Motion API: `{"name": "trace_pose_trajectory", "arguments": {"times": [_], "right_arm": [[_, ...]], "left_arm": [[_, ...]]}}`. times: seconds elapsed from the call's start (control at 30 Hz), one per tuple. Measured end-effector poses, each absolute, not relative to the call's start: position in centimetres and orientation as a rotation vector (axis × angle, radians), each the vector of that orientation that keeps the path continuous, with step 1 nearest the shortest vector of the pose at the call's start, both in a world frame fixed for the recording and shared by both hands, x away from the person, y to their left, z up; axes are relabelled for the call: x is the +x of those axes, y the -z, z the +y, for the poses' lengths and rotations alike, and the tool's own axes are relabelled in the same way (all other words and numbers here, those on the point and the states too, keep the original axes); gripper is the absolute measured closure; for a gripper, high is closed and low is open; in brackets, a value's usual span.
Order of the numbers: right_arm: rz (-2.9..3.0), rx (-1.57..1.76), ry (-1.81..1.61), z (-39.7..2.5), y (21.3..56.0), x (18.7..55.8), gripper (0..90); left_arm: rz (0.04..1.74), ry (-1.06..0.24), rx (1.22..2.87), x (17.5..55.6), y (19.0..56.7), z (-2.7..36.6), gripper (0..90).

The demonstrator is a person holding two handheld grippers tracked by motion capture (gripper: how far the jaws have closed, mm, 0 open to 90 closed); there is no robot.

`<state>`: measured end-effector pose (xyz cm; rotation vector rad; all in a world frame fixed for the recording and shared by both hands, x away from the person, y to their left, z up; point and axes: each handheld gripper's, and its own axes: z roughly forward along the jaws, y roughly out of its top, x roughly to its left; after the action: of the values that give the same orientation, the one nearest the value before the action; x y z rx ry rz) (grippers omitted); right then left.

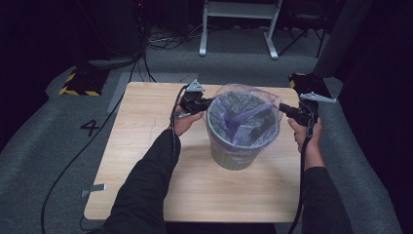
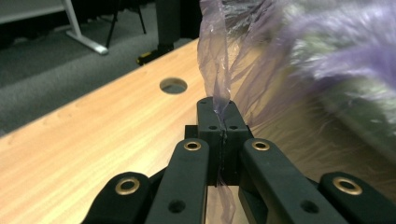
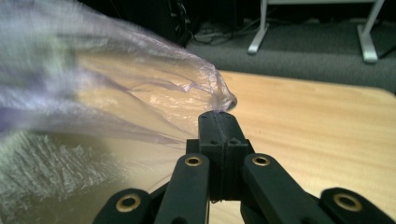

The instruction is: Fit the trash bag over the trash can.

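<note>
Scene: A person seated at a light wooden table [image 1: 146, 161] works a thin purple plastic bag [image 1: 242, 105] over a small round bin [image 1: 237, 155], one hand-held gripper on each side.

Bin: It stands upright near the middle of the table, slightly toward the far edge, its pale green wall visible below the bag's lower hem.

Bag: The translucent purple film lines the bin's inside and balloons above the rim, stretched outward to the left and right where the two grippers pull it. Inside, the film sags in dark folds.

Left gripper [image 1: 200, 103]: Held at the bin's left side, level with the rim. In the left gripper view its black jaws are pressed together with a strip of the bag [image 2: 215, 70] pinched between them, the film rising from the tips and a tail hanging below.

Right gripper [image 1: 288, 110]: Held at the bin's right side, also at rim height. In the right gripper view its jaws are clamped tight on a bunched corner of the bag [image 3: 205, 93], the film fanning away to the left.

Table detail: A round hole [image 2: 173, 86] in the tabletop lies beyond the left gripper's jaws.

Surroundings: Grey carpet [image 1: 44, 126] around the table, with a white frame's legs [image 1: 238, 29] beyond it.
</note>
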<state>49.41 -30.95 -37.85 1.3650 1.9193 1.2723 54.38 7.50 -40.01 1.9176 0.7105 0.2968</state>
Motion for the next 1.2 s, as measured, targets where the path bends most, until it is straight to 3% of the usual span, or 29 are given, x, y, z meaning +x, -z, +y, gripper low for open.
{"name": "trace_pose_trajectory", "arguments": {"times": [0.43,0.67,0.73,0.83,0.87,0.93,1.07,1.2], "right_arm": [[2.017,1.443,-1.271,-31.1,41.7,49.7,90.0],[2.034,1.426,-1.271,-31.5,42.7,48.8,90.0],[2.051,1.396,-1.252,-31.6,42.8,48.5,81.6],[2.074,1.336,-1.204,-31.9,42.3,47.8,76.2],[2.060,1.328,-1.214,-32.2,41.9,47.4,69.8],[2.045,1.307,-1.238,-32.7,41.4,46.9,62.5],[2.062,1.230,-1.248,-33.9,40.3,45.5,48.1],[2.107,1.127,-1.196,-34.2,39.3,44.1,38.8]], "left_arm": [[0.741,-0.197,1.908,54.1,42.8,7.6,88.9],[0.746,-0.216,1.895,52.7,43.4,9.1,76.4],[0.746,-0.260,1.883,52.0,43.0,9.7,65.6],[0.725,-0.292,1.860,50.6,42.4,10.5,53.4],[0.728,-0.310,1.855,50.3,42.3,10.6,44.6],[0.713,-0.356,1.873,49.3,42.0,11.0,36.7],[0.654,-0.403,1.889,47.2,41.4,11.8,28.1],[0.569,-0.370,1.885,45.1,40.9,12.3,23.3]]}}
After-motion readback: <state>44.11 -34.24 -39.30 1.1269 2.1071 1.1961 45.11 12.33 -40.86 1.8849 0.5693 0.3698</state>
